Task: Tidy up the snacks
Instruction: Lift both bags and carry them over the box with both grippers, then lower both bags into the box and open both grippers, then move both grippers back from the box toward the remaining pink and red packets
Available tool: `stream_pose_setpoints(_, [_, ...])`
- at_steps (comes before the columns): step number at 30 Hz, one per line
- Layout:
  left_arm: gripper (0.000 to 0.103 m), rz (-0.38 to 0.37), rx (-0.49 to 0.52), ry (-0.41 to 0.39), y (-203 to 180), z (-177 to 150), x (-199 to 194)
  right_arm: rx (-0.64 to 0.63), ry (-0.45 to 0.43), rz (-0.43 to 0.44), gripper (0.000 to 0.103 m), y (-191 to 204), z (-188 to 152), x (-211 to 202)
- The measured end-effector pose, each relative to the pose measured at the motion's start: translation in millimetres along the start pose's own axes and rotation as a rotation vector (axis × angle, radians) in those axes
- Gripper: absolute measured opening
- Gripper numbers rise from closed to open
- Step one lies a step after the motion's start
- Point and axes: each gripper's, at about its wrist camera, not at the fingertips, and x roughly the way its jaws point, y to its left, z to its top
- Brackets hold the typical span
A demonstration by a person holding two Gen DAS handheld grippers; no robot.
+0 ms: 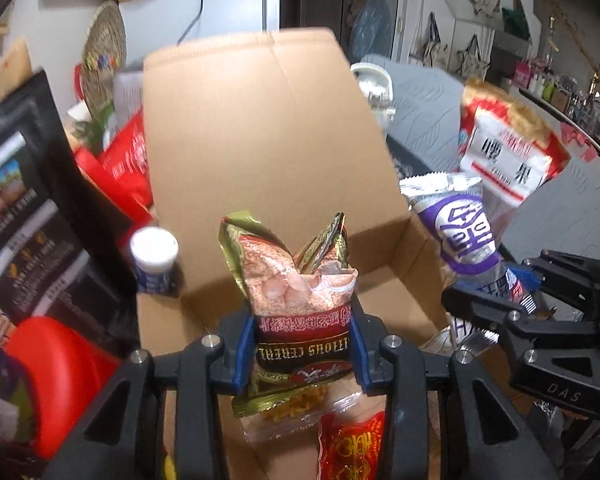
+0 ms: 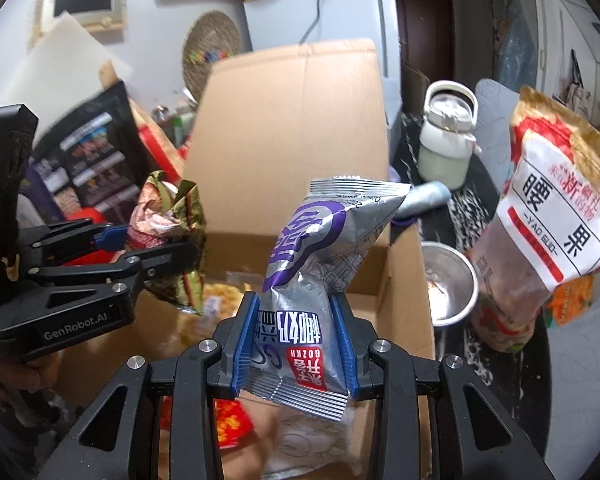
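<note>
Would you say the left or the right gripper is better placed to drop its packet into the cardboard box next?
Probably the left gripper: its cereal packet hangs over the cardboard box, while the right gripper holds its silver packet nearer the wall.

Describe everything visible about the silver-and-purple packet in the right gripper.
The silver-and-purple snack packet is a glossy foil pouch with crimped ends, purple logo band, a red label patch and printed Chinese text. It looks puffed and somewhat creased. It stands roughly upright, its top leaning right, clamped near its lower end between the blue pads of the right gripper, above the open cardboard box. Nothing else visibly touches it. The left wrist view shows it too.
</note>
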Motion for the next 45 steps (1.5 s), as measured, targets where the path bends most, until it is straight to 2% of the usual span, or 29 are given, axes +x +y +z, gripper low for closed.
stream_pose_setpoints(5, [0.039,0.036,-0.017,0.052,6.8,-4.2,14.7,0.011,0.051,-0.010,0.036,-5.0,-1.0,14.7])
stream_pose_setpoints(11, [0.039,0.044,-0.020,0.147,6.6,-11.8,35.8,0.007,0.129,-0.027,0.036,-8.5,-4.5,37.1])
stream_pose_setpoints(17, [0.039,0.048,-0.013,0.224,1.5,-23.5,52.7,-0.021,0.169,-0.051,0.036,-5.8,-9.0,48.6])
stream_pose_setpoints(26, [0.039,0.063,0.003,0.235,-10.1,-25.3,60.3,-0.027,0.191,-0.034,0.036,-2.3,-7.9,58.6])
stream_pose_setpoints(30, [0.040,0.055,-0.024,0.246,-14.6,-23.0,62.7,-0.025,0.189,-0.058,0.037,-2.7,-3.7,57.6])
stream_pose_setpoints(34, [0.040,0.058,-0.031,0.244,-10.6,-24.1,62.8,-0.027,0.166,-0.094,0.049,-0.7,-2.0,43.6])
stream_pose_setpoints(35, [0.040,0.063,-0.029,0.242,-11.7,-23.8,60.5,-0.031,0.159,-0.106,0.049,0.2,-1.7,38.7])
stream_pose_setpoints(37, [0.050,0.064,-0.030,0.231,-13.7,-24.1,54.3,-0.031,0.148,-0.126,0.050,0.5,-2.4,30.7])
stream_pose_setpoints(39, [0.096,0.063,-0.030,0.211,-14.7,-24.4,47.7,-0.024,0.136,-0.139,0.051,0.4,-3.5,21.0])
stream_pose_setpoints(40, [0.103,0.062,-0.031,0.194,-16.3,-23.3,41.3,-0.019,0.132,-0.144,0.052,0.2,-3.9,17.1])
stream_pose_setpoints(45, [0.103,0.074,-0.019,0.151,-21.7,-18.8,17.4,-0.003,0.108,-0.179,0.052,-0.6,-5.4,-5.4])
